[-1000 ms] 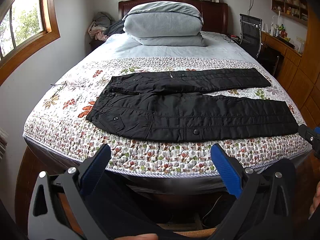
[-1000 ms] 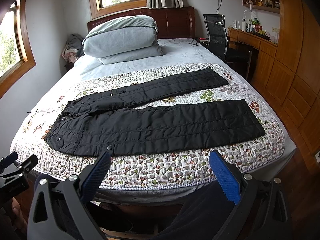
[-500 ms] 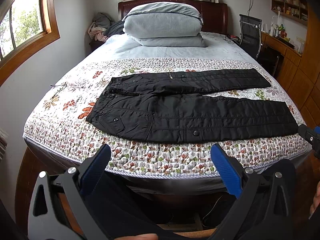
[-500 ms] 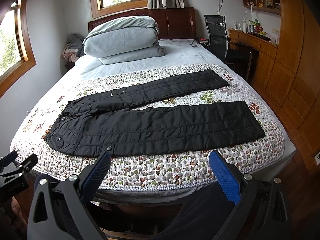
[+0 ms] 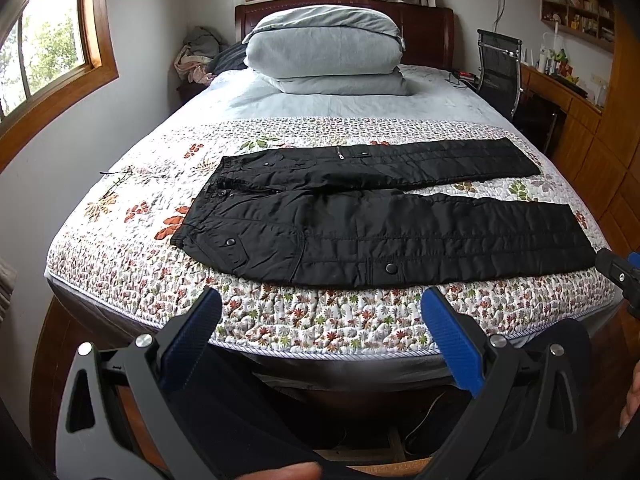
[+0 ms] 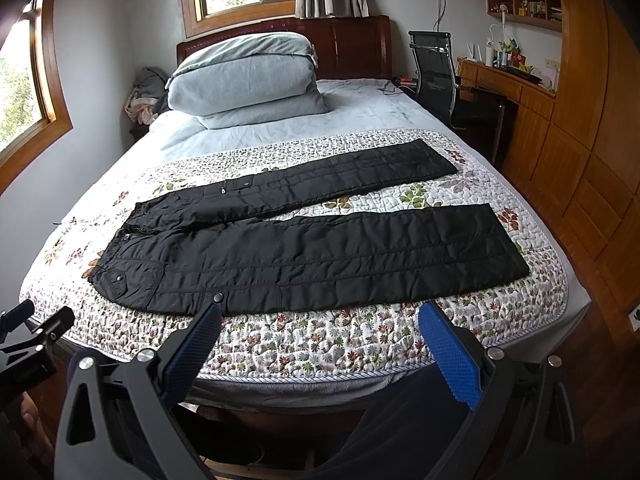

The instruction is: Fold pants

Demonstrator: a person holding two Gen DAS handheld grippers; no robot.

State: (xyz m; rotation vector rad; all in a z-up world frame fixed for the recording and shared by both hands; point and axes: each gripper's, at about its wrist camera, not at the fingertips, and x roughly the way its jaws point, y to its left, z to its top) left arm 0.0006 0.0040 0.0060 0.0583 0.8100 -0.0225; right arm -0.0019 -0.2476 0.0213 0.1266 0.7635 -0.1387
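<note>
Black padded pants (image 5: 380,224) lie flat across the floral quilt of the bed, waist to the left, the two legs spread apart and running right. They show in the right wrist view (image 6: 304,248) too. My left gripper (image 5: 320,320) is open and empty, held off the bed's near edge, in front of the waist and thigh. My right gripper (image 6: 318,332) is open and empty, just off the near edge, in front of the near leg. Each gripper shows at the edge of the other's view.
The bed (image 5: 132,280) has a floral quilt and a stack of grey pillows (image 5: 324,52) at the headboard. A black office chair (image 6: 434,72) and wooden desk and cabinets (image 6: 580,140) stand along the right. Wall and windows are on the left.
Both grippers have moved slightly nearer to the bed. The pants have not moved. Both stay open.
</note>
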